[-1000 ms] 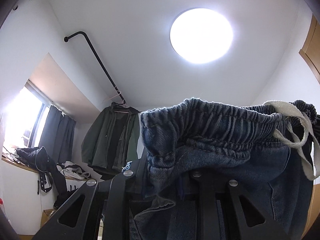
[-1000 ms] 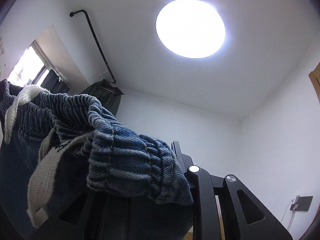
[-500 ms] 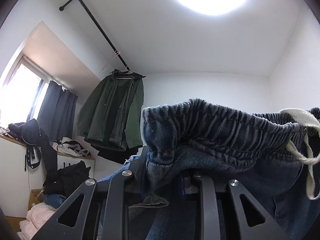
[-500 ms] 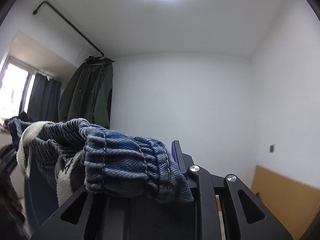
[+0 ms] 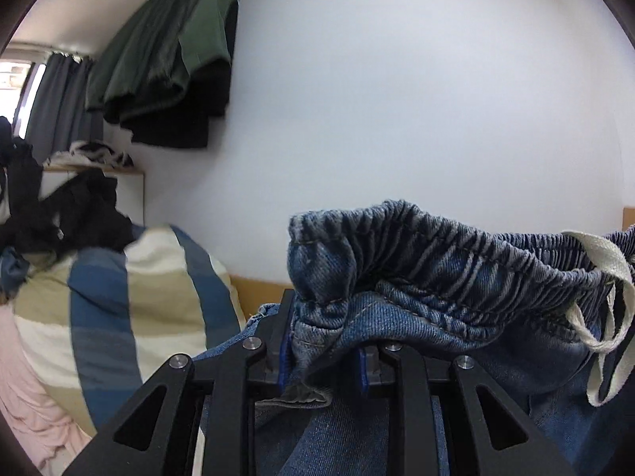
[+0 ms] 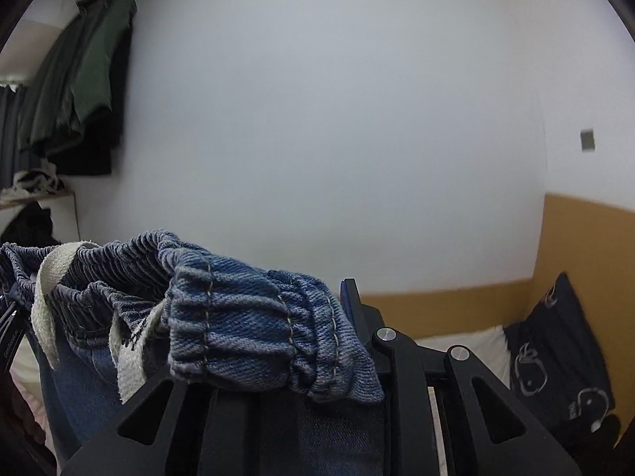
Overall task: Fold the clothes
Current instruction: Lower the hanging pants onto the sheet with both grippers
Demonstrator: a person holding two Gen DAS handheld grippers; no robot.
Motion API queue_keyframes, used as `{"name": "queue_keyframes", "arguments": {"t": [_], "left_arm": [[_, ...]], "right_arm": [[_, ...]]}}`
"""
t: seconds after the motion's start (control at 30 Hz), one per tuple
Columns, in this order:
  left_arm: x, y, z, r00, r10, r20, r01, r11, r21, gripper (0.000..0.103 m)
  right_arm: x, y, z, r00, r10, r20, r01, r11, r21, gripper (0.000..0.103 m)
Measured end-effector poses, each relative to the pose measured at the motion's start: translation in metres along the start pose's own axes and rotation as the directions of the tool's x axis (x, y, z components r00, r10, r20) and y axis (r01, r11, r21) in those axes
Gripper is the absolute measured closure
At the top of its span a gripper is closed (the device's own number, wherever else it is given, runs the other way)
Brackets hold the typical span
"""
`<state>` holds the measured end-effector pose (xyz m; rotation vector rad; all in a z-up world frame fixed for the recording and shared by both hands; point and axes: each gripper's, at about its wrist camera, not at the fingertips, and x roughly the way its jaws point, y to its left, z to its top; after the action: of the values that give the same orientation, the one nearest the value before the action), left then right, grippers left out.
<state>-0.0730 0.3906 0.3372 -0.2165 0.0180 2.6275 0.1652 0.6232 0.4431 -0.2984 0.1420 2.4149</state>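
Blue denim trousers [image 5: 428, 273] with an elastic waistband and a cream drawstring [image 5: 607, 261] hang between my two grippers. My left gripper [image 5: 321, 341] is shut on the left end of the waistband, with a fold of denim pinched between its black fingers [image 5: 274, 341]. In the right wrist view the other end of the waistband [image 6: 254, 317] bunches over my right gripper [image 6: 309, 341], which is shut on it; the left finger is hidden under the cloth. The drawstring [image 6: 51, 277] shows at the left there. Both grippers point roughly level at a white wall.
A blue, cream and tan striped cushion [image 5: 131, 309] lies at the left, with dark clothes [image 5: 67, 214] piled behind it. A green jacket [image 5: 170, 39] hangs high on the wall. A dark printed pillow [image 6: 555, 357] lies at the right on a white bed, against a wooden headboard [image 6: 587, 246].
Both views have swung down from the ceiling lamp to the wall and the bed. The trousers came down with the grippers, and both grips look unchanged.
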Motion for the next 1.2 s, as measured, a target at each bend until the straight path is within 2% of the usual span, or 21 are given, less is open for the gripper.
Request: {"name": "queue_keyframes", "arguments": {"t": [0.13,0.23,0.33,0.4,0.43,0.47,0.53,0.6,0.7,0.77,0.83,0.87,0.9,0.93,0.97,1.03,1.07,1.1,1.17,1.2], "left_arm": [[0.088,-0.009,-0.103,0.993,-0.010,-0.120,0.007,1.000,-0.024,0.079],[0.136,-0.011,-0.168,0.982,-0.013,-0.189,0.007,0.999,-0.035,0.078],[0.161,-0.018,-0.223,0.978,-0.012,-0.207,0.018,0.999,0.027,0.077],[0.174,-0.028,-0.258,0.983,0.032,-0.181,-0.005,0.988,0.152,0.066],[0.181,-0.031,-0.272,0.978,0.034,-0.205,0.005,0.982,0.187,0.065],[0.193,-0.029,-0.273,0.964,0.013,-0.264,0.033,0.985,0.171,0.063],[0.208,-0.018,-0.272,0.943,-0.046,-0.329,0.083,0.992,0.099,0.063],[0.217,-0.019,-0.275,0.926,-0.052,-0.373,0.093,0.992,0.091,0.063],[0.219,-0.028,-0.279,0.920,-0.034,-0.390,0.094,0.986,0.136,0.060],[0.220,-0.030,-0.280,0.917,-0.027,-0.398,0.093,0.985,0.146,0.052],[0.219,-0.027,-0.280,0.915,-0.030,-0.402,0.088,0.988,0.127,0.048],[0.219,-0.024,-0.280,0.912,-0.046,-0.407,0.096,0.990,0.104,0.045],[0.217,-0.021,-0.281,0.905,-0.073,-0.419,0.113,0.991,0.072,0.043],[0.223,-0.014,-0.281,0.892,-0.112,-0.438,0.140,0.990,0.033,0.041],[0.225,-0.009,-0.282,0.874,-0.158,-0.460,0.172,0.985,-0.011,0.039],[0.224,0.002,-0.283,0.861,-0.219,-0.459,0.200,0.976,-0.090,0.039],[0.218,0.008,-0.281,0.875,-0.234,-0.424,0.204,0.972,-0.116,0.039],[0.208,0.011,-0.277,0.899,-0.231,-0.371,0.199,0.972,-0.124,0.039],[0.186,0.011,-0.271,0.944,-0.192,-0.269,0.172,0.980,-0.097,0.038],[0.179,0.010,-0.269,0.955,-0.175,-0.238,0.160,0.984,-0.081,0.034]], "right_arm": [[0.127,-0.017,-0.111,0.983,-0.008,-0.185,0.006,1.000,-0.011,0.083],[0.193,-0.020,-0.175,0.963,-0.032,-0.269,0.020,0.999,-0.045,0.083],[0.239,-0.023,-0.230,0.949,-0.032,-0.313,0.027,0.999,-0.023,0.083],[0.259,-0.024,-0.258,0.947,-0.041,-0.317,0.038,0.999,-0.014,0.083],[0.267,-0.027,-0.271,0.948,-0.039,-0.317,0.041,0.999,0.000,0.083],[0.275,-0.030,-0.284,0.948,-0.038,-0.317,0.044,0.999,0.014,0.083],[0.285,-0.034,-0.301,0.944,-0.037,-0.329,0.051,0.998,0.035,0.083],[0.292,-0.044,-0.317,0.944,-0.039,-0.328,0.057,0.997,0.045,0.083],[0.306,-0.034,-0.317,0.947,-0.028,-0.319,0.053,0.996,0.070,0.080],[0.305,-0.038,-0.319,0.943,-0.021,-0.333,0.053,0.995,0.088,0.077],[0.304,-0.041,-0.319,0.941,-0.019,-0.339,0.062,0.991,0.117,0.066],[0.305,-0.042,-0.319,0.939,-0.025,-0.342,0.074,0.988,0.132,0.046],[0.312,-0.048,-0.322,0.935,-0.041,-0.354,0.103,0.982,0.158,0.016],[0.320,-0.054,-0.326,0.929,-0.057,-0.366,0.132,0.974,0.184,0.005],[0.315,-0.064,-0.328,0.936,-0.034,-0.350,0.123,0.964,0.236,0.000],[0.297,-0.086,-0.332,0.963,0.058,-0.264,0.043,0.931,0.363,0.000],[0.287,-0.097,-0.335,0.971,0.101,-0.215,0.000,0.907,0.422,0.000],[0.279,-0.102,-0.332,0.976,0.122,-0.181,-0.031,0.899,0.437,0.000],[0.265,-0.098,-0.326,0.987,0.113,-0.113,-0.061,0.920,0.386,0.000],[0.257,-0.091,-0.319,0.991,0.114,-0.076,-0.081,0.934,0.349,0.000]]}}
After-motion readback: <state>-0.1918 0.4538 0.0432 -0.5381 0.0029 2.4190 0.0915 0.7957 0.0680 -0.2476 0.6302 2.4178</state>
